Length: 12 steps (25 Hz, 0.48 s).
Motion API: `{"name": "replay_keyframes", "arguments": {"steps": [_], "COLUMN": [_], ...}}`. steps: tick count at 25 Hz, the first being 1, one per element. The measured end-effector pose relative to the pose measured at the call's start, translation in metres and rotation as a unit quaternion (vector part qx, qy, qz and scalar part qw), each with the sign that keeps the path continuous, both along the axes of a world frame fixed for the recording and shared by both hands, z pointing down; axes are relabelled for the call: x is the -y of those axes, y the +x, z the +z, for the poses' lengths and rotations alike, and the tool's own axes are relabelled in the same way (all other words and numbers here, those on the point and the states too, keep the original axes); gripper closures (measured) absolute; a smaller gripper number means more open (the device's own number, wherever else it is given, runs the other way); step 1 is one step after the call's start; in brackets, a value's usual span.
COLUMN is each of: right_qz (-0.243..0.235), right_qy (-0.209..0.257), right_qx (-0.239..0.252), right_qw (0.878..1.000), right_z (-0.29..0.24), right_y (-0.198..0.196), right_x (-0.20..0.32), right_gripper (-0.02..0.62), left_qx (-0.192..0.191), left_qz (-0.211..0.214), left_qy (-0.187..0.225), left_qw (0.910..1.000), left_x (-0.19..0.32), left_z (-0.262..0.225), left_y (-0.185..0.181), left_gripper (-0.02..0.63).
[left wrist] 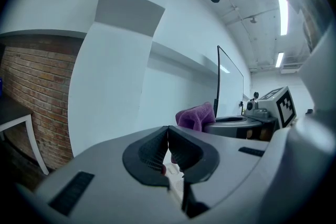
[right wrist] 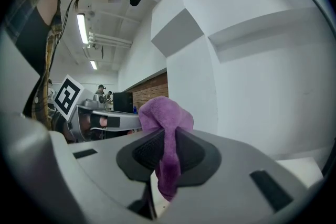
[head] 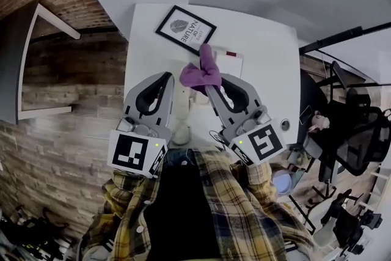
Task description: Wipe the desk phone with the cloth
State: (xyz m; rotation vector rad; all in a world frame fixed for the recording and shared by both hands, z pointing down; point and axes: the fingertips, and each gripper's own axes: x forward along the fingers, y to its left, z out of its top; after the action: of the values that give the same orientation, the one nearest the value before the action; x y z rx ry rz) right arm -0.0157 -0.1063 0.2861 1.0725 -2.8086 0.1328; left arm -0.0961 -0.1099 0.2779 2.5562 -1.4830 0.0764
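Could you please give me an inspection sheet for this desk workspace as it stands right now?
Surface: white desk, set against a white wall.
Job's things: purple cloth pinched in the right gripper over the middle of the desk; white desk phone mostly hidden beneath the grippers.
Clutter: framed print at the desk's far edge.
Grippers: left gripper jaws together, nothing between them; right gripper shut on the cloth.
Cables: thin dark cord looped near the desk's near edge; its ends are hidden.
Surroundings: brick wall to the left, office chairs to the right.
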Motion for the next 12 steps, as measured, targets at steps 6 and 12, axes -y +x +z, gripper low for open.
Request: {"name": "replay_keyframes", "arguments": {"steps": [6,12], "right_qz": [0.003,0.010], "right_qy": [0.005,0.009], "right_qx": [-0.001,-0.004], "right_qw": [1.000,1.000], "right_z": [-0.0038,-0.0080], "right_y": [0.0009,0.0038], "right_x": [0.0001,0.0000], "right_gripper": [0.535,0.535], "left_qx": [0.000,-0.002], "left_qz": [0.001,0.006], "left_qy": [0.001,0.000], "left_qw": [1.0000,1.0000], "left_x": [-0.0005,-0.0003], "left_z": [-0.0013,-0.0009], "left_y": [-0.0009,0.0002], "left_gripper": [0.591,0.591]}}
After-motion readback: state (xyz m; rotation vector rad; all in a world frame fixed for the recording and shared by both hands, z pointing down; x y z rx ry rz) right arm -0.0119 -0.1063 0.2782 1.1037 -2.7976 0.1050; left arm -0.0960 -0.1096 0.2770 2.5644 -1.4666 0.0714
